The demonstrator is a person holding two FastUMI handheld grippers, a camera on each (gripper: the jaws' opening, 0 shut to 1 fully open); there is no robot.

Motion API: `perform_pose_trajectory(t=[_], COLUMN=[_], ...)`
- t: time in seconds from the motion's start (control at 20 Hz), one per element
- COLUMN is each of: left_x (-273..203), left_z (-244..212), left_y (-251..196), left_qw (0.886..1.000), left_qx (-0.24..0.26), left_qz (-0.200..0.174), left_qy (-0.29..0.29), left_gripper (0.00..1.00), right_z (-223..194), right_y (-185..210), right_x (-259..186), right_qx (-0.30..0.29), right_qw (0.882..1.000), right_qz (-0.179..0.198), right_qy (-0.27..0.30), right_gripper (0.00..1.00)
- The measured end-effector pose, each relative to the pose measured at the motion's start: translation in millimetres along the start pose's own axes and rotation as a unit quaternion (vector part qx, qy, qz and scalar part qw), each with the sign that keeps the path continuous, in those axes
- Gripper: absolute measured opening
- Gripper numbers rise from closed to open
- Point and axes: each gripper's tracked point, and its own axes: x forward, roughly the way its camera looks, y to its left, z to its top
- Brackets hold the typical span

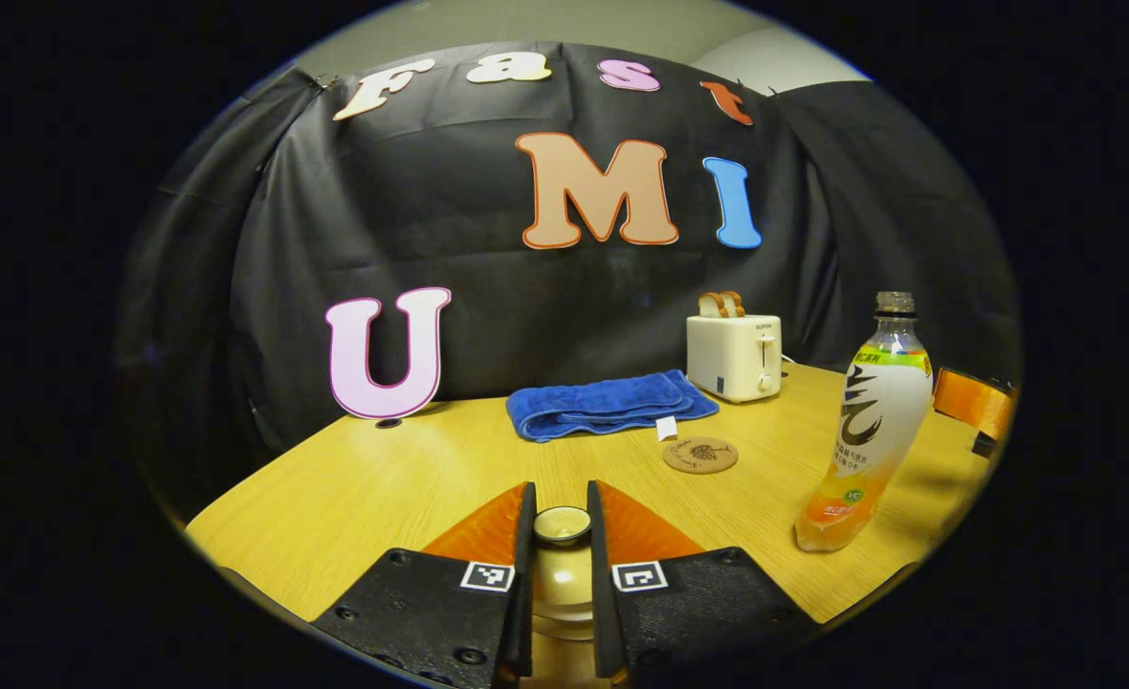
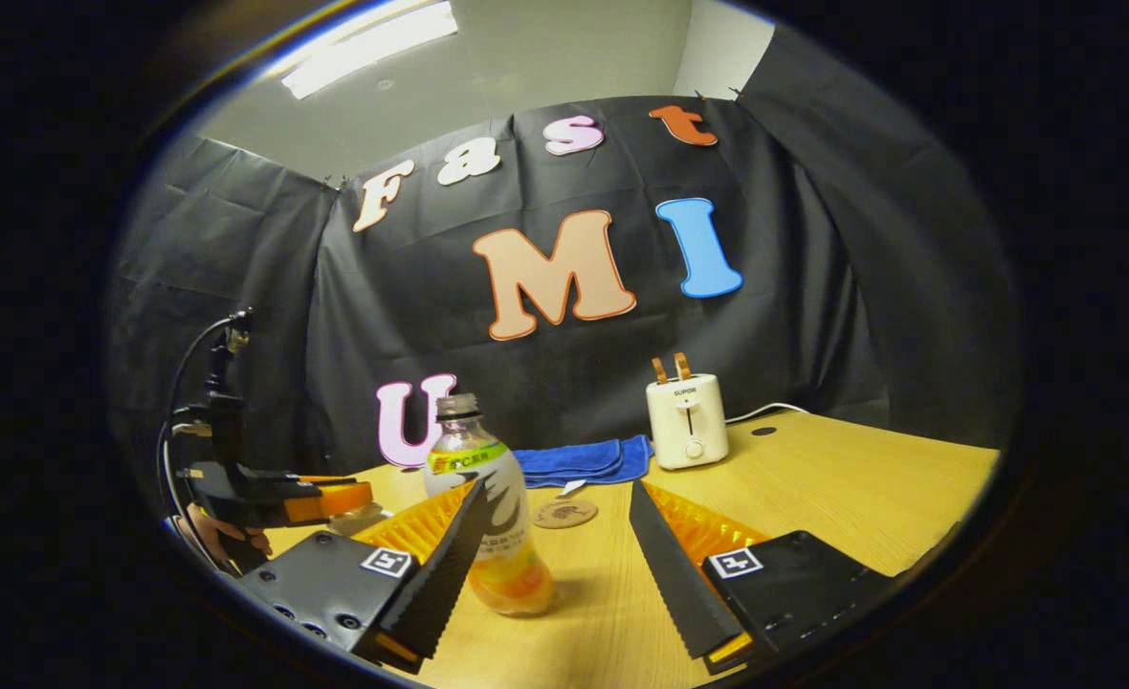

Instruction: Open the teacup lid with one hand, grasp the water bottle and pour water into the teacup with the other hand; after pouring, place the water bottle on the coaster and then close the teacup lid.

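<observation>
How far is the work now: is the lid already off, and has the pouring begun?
Early stage. The left gripper is closed on the teacup lid's knob; whether the lid is lifted cannot be told. The right gripper is open beside the uncapped water bottle, not gripping it. Still left: pouring, setting the bottle on the bare coaster, closing the lid.

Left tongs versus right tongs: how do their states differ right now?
The left tongs are closed on the teacup lid, its knob pinched between both fingers; the right tongs are spread wide and grip nothing. The left tongs sit over the teacup, while the right tongs face the water bottle, standing near their left finger. Both hover above the wooden table.
</observation>
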Motion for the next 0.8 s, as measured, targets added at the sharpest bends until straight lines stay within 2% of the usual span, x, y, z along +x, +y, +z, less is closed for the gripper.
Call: perform_pose_trajectory(t=[0.55, 0.8], left_x=[-23.9, -29.4], left_z=[5.3, 13.5], left_y=[29.3, 40.8], left_qw=[0.999, 0.999], left_qx=[-0.018, -0.033], left_qz=[0.028, 0.038], left_qy=[-0.01, -0.022], left_gripper=[0.22, 0.22], right_z=[-37.7, -62.9], right_y=[51.0, 58.0], right_x=[3.1, 17.7], right_qx=[-0.063, -0.086], right_qw=[0.994, 0.99], right_qz=[0.066, 0.06], right_qy=[0.058, 0.099], right_gripper=[0.95, 0.94])
